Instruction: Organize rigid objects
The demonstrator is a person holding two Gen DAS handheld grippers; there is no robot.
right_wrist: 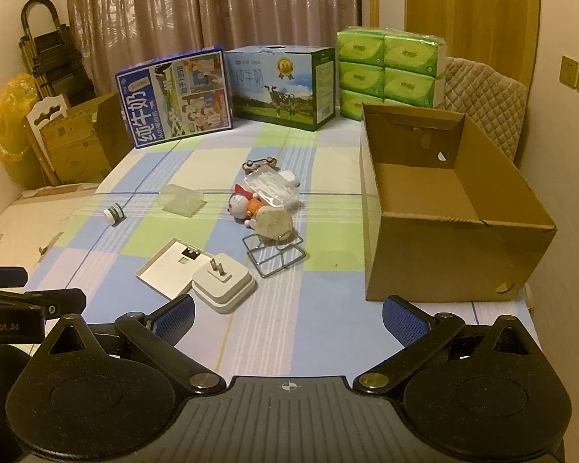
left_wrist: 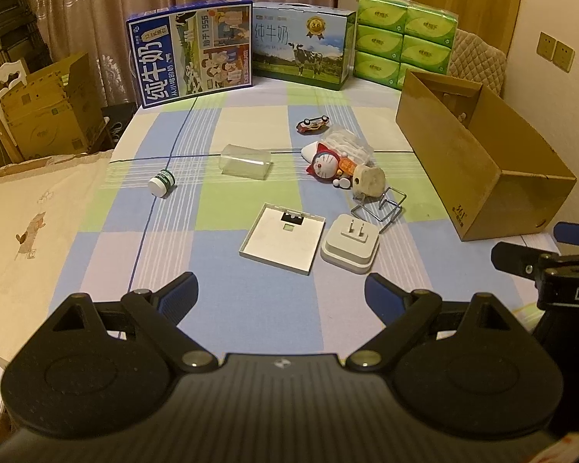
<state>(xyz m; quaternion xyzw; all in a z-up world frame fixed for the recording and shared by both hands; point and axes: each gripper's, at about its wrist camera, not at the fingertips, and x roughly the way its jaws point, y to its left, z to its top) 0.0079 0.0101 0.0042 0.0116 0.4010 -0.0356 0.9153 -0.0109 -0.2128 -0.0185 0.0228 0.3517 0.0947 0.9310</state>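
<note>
Both grippers hover low over the near edge of the checked tablecloth (left_wrist: 162,254), the left gripper (left_wrist: 281,295) and the right gripper (right_wrist: 288,318) each spread wide and holding nothing. Ahead lie a white plug (left_wrist: 350,245) touching a flat white tray (left_wrist: 283,240), a wire stand (right_wrist: 275,254), a cat toy (left_wrist: 328,166), a toy car (left_wrist: 312,122), a clear cup (left_wrist: 246,161) and a small bottle (left_wrist: 161,184). The open cardboard box (right_wrist: 447,254) sits to the right.

From my left camera, the box (left_wrist: 478,162) wall hides most of its inside. The right gripper (left_wrist: 536,266) is cut off at the frame edge, so I can't tell its jaws there. The clear packet (left_wrist: 347,144) covers part of the doll (left_wrist: 326,166). The toy car (right_wrist: 259,163) is too small to make out. The bottle (left_wrist: 161,183) label is unreadable.
</note>
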